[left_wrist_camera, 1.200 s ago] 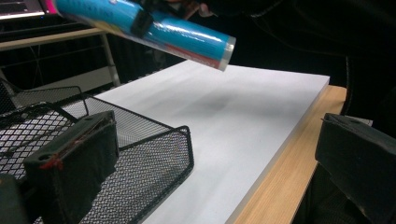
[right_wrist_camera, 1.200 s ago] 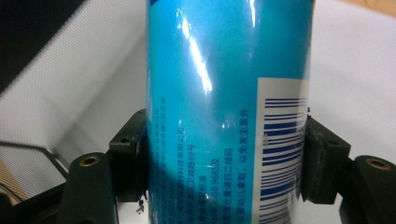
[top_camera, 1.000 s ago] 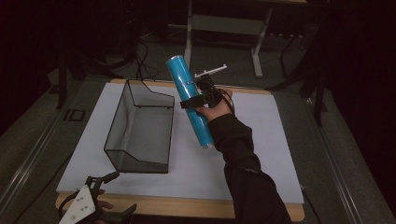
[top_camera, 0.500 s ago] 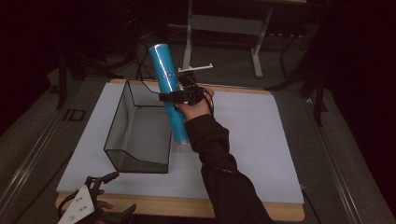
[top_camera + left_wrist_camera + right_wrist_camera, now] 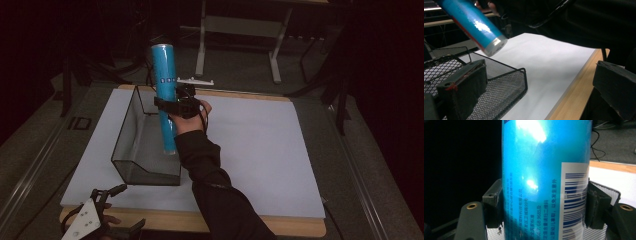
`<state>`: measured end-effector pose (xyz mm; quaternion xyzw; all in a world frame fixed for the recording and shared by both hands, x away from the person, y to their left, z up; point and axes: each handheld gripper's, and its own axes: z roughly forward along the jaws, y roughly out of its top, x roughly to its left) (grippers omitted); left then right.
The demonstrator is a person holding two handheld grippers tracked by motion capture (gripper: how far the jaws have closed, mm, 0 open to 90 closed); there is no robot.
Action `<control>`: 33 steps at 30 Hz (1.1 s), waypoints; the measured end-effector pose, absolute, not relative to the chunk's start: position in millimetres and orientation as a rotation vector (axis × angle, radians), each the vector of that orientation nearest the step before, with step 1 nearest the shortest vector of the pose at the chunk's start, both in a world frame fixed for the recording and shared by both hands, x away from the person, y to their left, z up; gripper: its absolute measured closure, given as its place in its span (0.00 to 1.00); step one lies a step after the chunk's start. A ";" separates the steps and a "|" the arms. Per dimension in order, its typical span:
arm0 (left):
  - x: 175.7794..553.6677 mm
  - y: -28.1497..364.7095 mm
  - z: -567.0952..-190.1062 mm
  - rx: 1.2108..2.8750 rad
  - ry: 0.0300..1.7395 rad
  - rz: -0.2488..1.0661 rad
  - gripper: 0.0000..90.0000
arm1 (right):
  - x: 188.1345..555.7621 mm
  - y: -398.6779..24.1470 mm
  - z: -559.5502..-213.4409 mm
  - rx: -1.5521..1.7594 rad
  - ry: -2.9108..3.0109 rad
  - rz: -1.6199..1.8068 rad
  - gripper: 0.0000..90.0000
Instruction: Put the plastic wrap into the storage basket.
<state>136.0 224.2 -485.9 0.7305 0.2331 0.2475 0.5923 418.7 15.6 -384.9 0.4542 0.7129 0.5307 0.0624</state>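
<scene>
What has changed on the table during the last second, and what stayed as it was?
The right tool, shut on the blue can, carried it left from over the white mat to above the mesh basket and turned it nearly upright. Nothing was let go. The basket and the left tool, open at the near edge, stayed in place.

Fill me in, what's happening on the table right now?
A person is working with a handheld gripper in each hand. The right gripper has its jaws clamped on a tall blue can, held nearly upright in the air above the black mesh basket on the white table mat. The can's lower end is over the basket but not resting in it. The left gripper sits at the table's near edge, jaws open, holding nothing.
</scene>
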 end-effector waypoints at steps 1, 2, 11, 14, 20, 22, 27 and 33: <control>135.9 224.1 -485.8 1.701 0.540 0.575 0.00 | 418.3 16.2 -388.1 1.395 2.132 1.618 0.35; 135.7 224.0 -485.8 1.699 0.540 0.574 0.00 | 418.0 16.6 -391.7 1.418 2.113 1.637 0.35; 135.2 223.9 -485.8 1.701 0.537 0.574 0.00 | 418.8 21.5 -428.1 1.575 2.089 1.622 0.35; 135.1 223.9 -486.0 1.703 0.537 0.573 0.00 | 421.0 19.8 -438.3 1.604 2.105 1.647 0.35; 135.1 223.3 -486.0 1.705 0.537 0.573 0.00 | 420.5 20.8 -464.5 1.694 2.137 1.535 0.35; 135.4 223.4 -486.2 1.710 0.537 0.572 0.00 | 420.9 20.0 -466.9 1.702 2.148 1.533 0.35; 135.6 223.5 -486.1 1.708 0.536 0.569 0.00 | 420.3 18.5 -472.5 1.737 2.154 1.418 0.35; 135.4 223.5 -486.1 1.707 0.538 0.571 0.00 | 419.9 22.5 -474.3 1.781 2.171 1.339 0.35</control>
